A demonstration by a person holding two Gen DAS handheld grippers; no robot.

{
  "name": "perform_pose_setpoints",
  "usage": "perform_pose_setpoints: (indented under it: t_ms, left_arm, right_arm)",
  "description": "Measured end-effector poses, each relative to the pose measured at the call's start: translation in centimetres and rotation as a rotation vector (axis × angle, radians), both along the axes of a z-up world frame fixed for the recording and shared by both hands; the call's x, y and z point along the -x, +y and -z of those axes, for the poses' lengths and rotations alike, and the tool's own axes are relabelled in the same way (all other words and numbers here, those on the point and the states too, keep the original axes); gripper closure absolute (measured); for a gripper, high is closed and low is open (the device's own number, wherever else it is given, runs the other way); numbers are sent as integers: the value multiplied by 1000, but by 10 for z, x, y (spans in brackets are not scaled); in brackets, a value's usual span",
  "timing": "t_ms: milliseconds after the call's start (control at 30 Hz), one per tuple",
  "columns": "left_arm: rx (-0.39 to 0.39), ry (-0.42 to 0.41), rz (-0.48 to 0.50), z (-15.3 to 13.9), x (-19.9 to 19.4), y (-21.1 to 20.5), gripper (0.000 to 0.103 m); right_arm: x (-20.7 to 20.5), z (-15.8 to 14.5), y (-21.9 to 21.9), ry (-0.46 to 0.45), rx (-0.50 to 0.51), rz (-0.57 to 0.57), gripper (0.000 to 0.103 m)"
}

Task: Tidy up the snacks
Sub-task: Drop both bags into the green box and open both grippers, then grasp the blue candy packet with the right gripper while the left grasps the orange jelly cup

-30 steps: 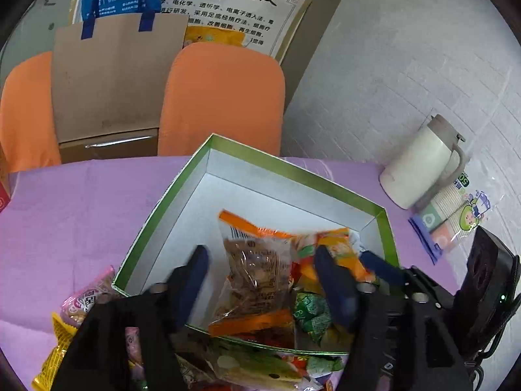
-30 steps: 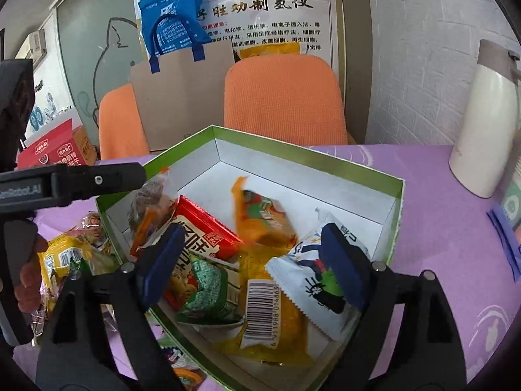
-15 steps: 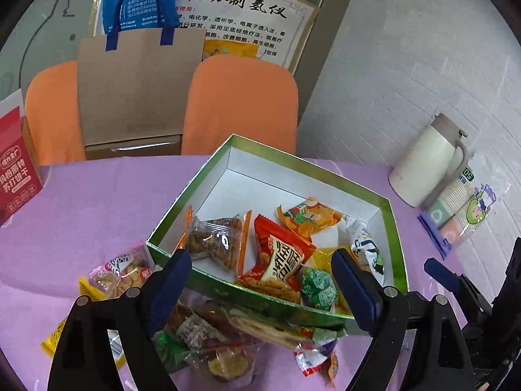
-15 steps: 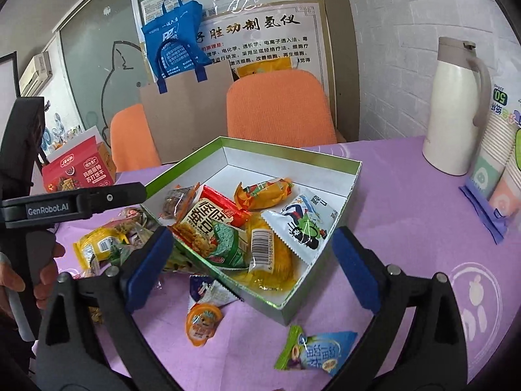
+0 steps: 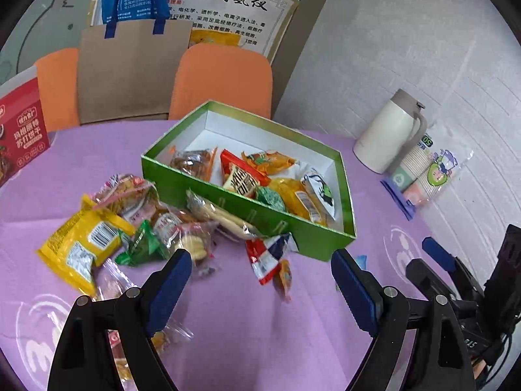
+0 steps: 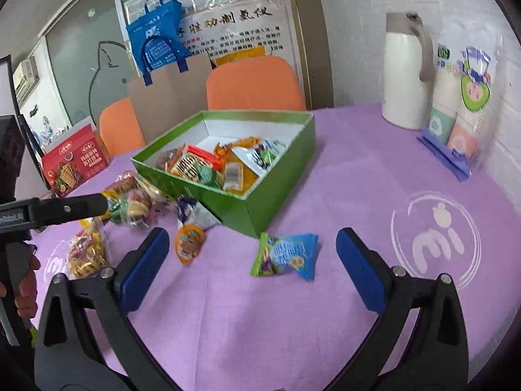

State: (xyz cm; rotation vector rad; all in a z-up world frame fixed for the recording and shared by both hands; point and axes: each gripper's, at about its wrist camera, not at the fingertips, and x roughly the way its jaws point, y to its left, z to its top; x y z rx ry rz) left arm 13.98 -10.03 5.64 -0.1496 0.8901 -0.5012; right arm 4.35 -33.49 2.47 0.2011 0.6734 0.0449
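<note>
Grippers, left (image 5: 257, 280) and right (image 6: 252, 268), both gape empty beside one green box (image 6: 280, 192).

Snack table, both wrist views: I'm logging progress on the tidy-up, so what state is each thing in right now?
Green box: lidless, partly filled with snacks.
Blue-green packet: flat on the cloth, outside the box.
Orange jelly cup: on the cloth, outside the box.
Yellow packet: lying in the loose pile.
Thermos jug: upright, lid on.
Left tongs: open, empty.
Right tongs: open, empty, jaws just widened.
</note>
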Motion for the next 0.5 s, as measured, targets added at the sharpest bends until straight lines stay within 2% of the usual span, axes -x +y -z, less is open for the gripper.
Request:
perform_pose_setpoints:
  t_ms: [100, 167, 367, 467, 500]
  left_arm:
    - [20, 22, 15, 13, 11, -2, 14]
    - [20, 33, 20, 24, 18, -4, 14]
    - [6, 85, 57, 51, 29, -12, 14]
    - [5, 94, 69, 56, 31, -16, 18]
    - [4, 98, 73, 58, 31, -18, 21]
  right_arm:
    - [-1, 27, -5, 80, 9, 36, 1]
    - [-6, 36, -6, 99, 7, 28, 2]
    - [-33, 41, -6, 101, 11, -18, 14]
    - [-50, 45, -10, 116, 14, -40, 23]
    - [-54, 48, -10, 123, 14, -46, 31]
